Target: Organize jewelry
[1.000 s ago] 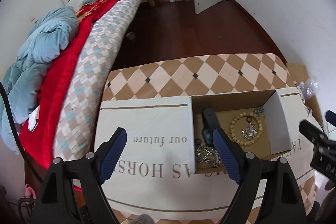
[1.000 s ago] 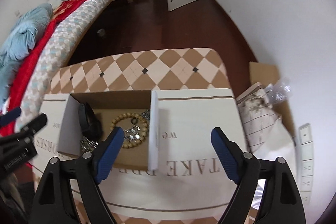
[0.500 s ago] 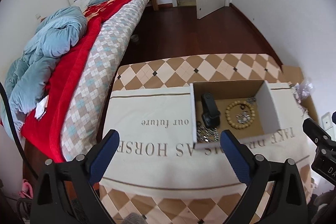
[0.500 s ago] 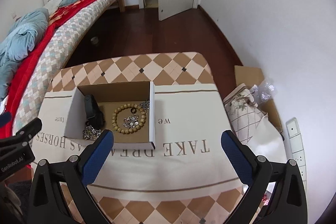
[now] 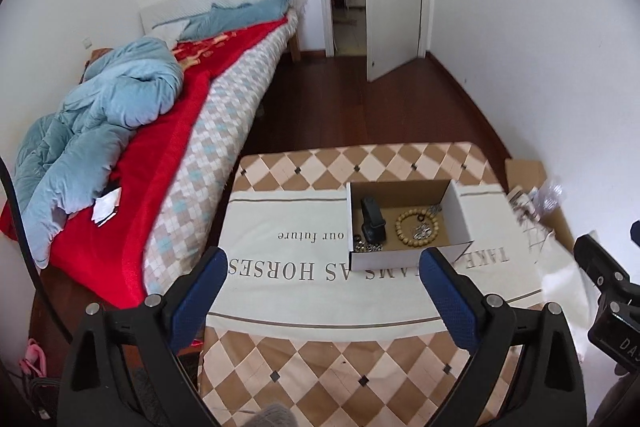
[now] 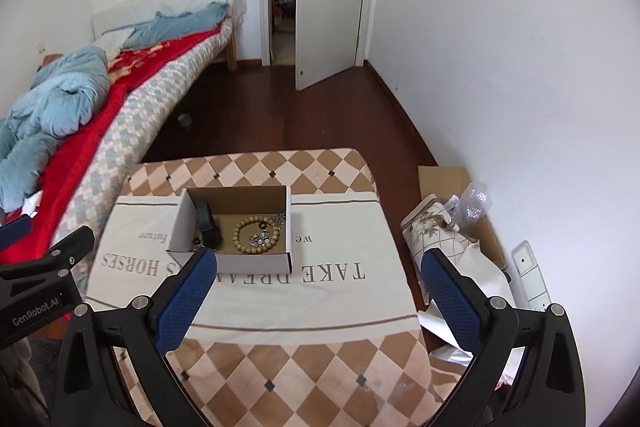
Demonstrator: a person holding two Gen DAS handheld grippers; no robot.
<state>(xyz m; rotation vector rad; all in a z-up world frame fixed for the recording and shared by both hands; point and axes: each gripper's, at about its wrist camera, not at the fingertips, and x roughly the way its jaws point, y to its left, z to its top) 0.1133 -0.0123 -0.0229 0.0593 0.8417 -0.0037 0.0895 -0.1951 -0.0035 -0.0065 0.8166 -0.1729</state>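
A small open cardboard box (image 5: 404, 261) (image 6: 248, 260) sits on the cream cloth on the table. Inside lie a black watch (image 5: 372, 219) (image 6: 208, 221), a wooden bead bracelet (image 5: 408, 223) (image 6: 242, 229), a silver piece inside the bead ring (image 5: 421, 231) (image 6: 259, 238) and a silver chain (image 5: 366, 247) at the box's near left corner. My left gripper (image 5: 324, 291) is open and empty, well back from the box. My right gripper (image 6: 320, 291) is open and empty, high above the table's near part.
The table (image 6: 304, 367) has a checked cover with a lettered cream cloth (image 6: 352, 291). A bed (image 5: 160, 147) with red and blue bedding stands left. Cardboard, patterned cloth and bubble wrap (image 6: 460, 227) lie on the floor at right. A door (image 6: 328, 7) stands ajar at the back.
Both grippers have pulled back and up from the box, which now looks much smaller. Both stay open and empty. The jewelry in the box has not moved.
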